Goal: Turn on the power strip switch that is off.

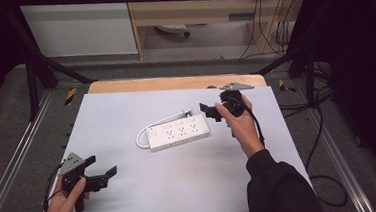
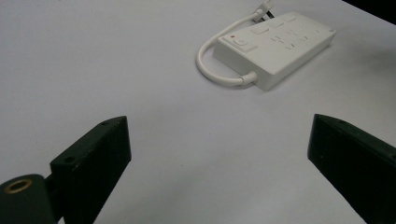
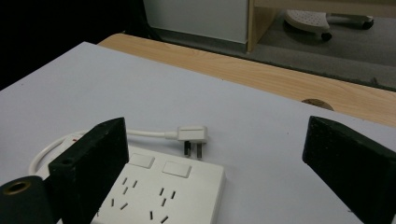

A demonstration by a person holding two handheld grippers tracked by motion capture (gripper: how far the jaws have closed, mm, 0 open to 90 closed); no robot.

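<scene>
A white power strip [image 1: 180,131] lies flat at the middle of the white table sheet [image 1: 131,190], its short cord looping round to a plug [image 1: 186,112] behind it. My right gripper [image 1: 210,112] hovers just past the strip's right end, open, with nothing between its jaws. In the right gripper view the strip [image 3: 159,191] lies under the open gripper [image 3: 215,154], and the plug [image 3: 192,135] rests on the sheet beyond. My left gripper [image 1: 101,165] is held low at the front left, open and empty. In the left gripper view the strip [image 2: 275,44] sits far ahead of the gripper [image 2: 217,154].
The wooden tabletop [image 1: 174,83] shows past the sheet's far edge. Black frame bars [image 1: 34,81] stand at the back corners. Loose cables [image 1: 326,176] lie on the floor to the right. A chair base [image 3: 322,21] and a cabinet stand beyond the table.
</scene>
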